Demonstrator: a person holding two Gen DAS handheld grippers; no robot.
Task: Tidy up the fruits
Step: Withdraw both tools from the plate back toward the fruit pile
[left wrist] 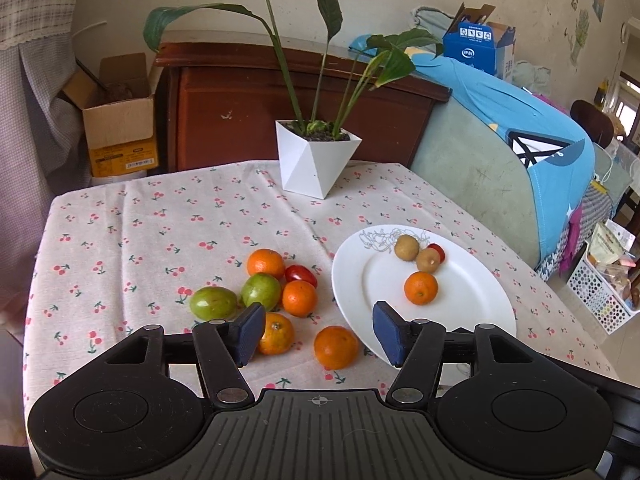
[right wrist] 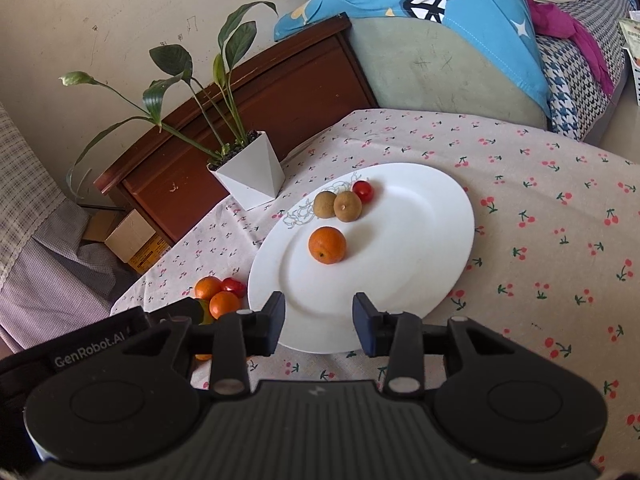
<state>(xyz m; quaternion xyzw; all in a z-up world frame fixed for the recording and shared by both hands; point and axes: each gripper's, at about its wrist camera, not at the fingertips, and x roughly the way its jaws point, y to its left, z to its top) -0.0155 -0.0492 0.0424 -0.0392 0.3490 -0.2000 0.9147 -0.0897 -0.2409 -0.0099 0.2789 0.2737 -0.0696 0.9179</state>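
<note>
Left gripper parted about halfway, nothing between the pads, touching nothing; it hangs over the cloth with a loose orange showing in the gap below it. Right gripper parted narrower, also empty, hovering over the near rim of the white plate; whether its pads graze the rim I can't tell.

Left wrist view, near to far: an orange at 9 o'clock of the loose one, partly hidden behind the left pad. Past it a cluster on the cherry-print tablecloth: two green fruits, one more orange, a red tomato and the far orange, mostly touching each other. All sit at 9 o'clock of the plate.

On the plate: one orange near the centre, two brown round fruits touching each other at 12 o'clock of it, a small red tomato just behind them. The plate's near rim is cut off by the gripper bodies in both views.

Further back, a white angular plant pot stands at the table's far edge, a dark wooden cabinet behind it, an open cardboard box at its 9 o'clock. In the right wrist view the cluster is mostly hidden by the gripper body; only two oranges and a tomato show.
</note>
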